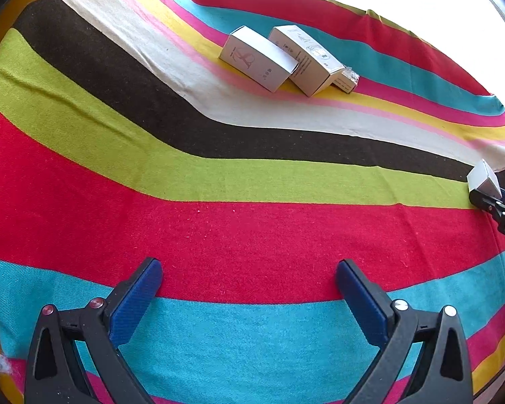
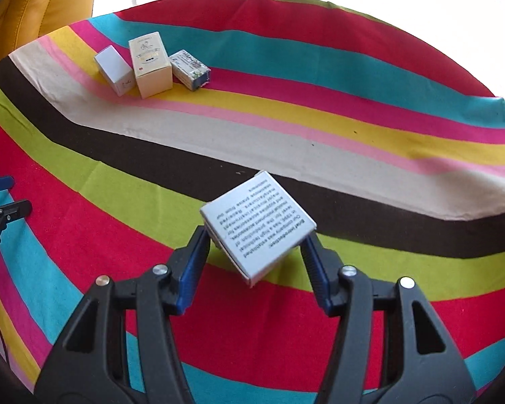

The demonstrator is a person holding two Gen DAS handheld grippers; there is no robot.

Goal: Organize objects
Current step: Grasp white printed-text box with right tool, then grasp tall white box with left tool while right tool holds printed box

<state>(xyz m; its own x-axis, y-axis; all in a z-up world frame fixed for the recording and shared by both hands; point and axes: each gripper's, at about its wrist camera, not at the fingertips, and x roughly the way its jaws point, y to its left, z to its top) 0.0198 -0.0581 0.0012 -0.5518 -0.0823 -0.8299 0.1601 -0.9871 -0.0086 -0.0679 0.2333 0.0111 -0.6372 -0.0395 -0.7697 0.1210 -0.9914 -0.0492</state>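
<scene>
In the right wrist view my right gripper (image 2: 256, 235) is shut on a grey box with printed text (image 2: 257, 224), held tilted above the striped cloth (image 2: 286, 309). The same box (image 1: 483, 178) shows at the right edge of the left wrist view, in the right gripper's black jaws. Three boxes stand in a row at the far side: a small white box (image 2: 113, 69), a taller cream box (image 2: 150, 64) and a small patterned box (image 2: 190, 69). From the left wrist they appear as the white box (image 1: 257, 58), the cream box (image 1: 306, 60) and the patterned box (image 1: 346, 79). My left gripper (image 1: 249, 282) hangs open over the cloth with nothing between its blue pads.
The cloth in bright stripes covers a round surface. A yellow leather seat (image 2: 33, 10) stands beyond its far left edge, and bright white light fills the background. My left gripper's fingers (image 2: 0, 202) show at the left edge of the right wrist view.
</scene>
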